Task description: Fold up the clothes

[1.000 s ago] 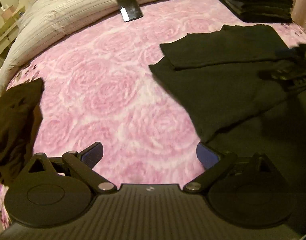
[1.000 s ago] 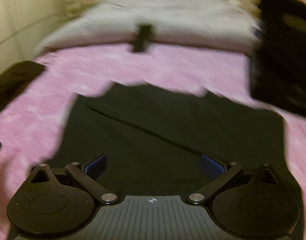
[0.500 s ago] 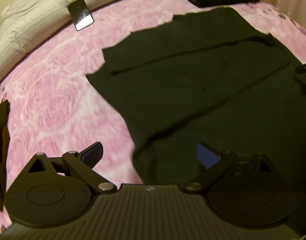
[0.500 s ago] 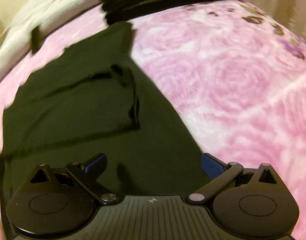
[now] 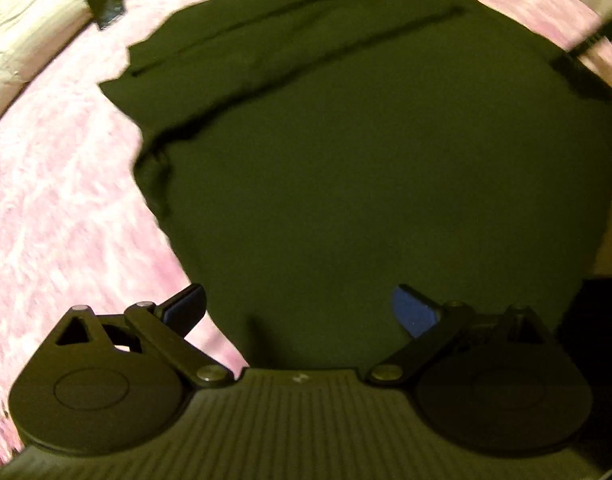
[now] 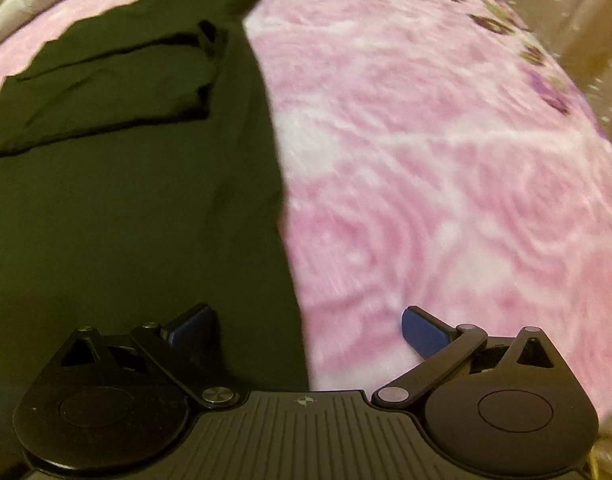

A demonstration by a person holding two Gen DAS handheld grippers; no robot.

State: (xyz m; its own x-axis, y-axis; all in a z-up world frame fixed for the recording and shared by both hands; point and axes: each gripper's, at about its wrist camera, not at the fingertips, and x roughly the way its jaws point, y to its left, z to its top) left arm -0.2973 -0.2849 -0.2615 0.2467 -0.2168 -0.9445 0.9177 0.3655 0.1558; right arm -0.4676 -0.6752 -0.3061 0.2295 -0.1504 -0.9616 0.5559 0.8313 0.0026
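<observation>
Two grippers: both are hovering with fingers spread wide, gripping nothing.
Left gripper (image 5: 299, 310): its jaws are standing apart, straddling the near left edge of the black garment (image 5: 346, 168).
Right gripper (image 6: 308, 330): its jaws are standing apart, the left pad (image 6: 193, 326) sitting over dark cloth, the right pad (image 6: 424, 332) over the pink blanket (image 6: 446, 184).
Black garment (image 6: 117, 184): is lying flat on the pink rose-patterned blanket (image 5: 65, 216), with a folded sleeve resting on its far part.
Dark flat object (image 5: 103, 2): is lying by the pale bedding (image 5: 29, 36), well apart from the garment; blur is hiding what it is.
</observation>
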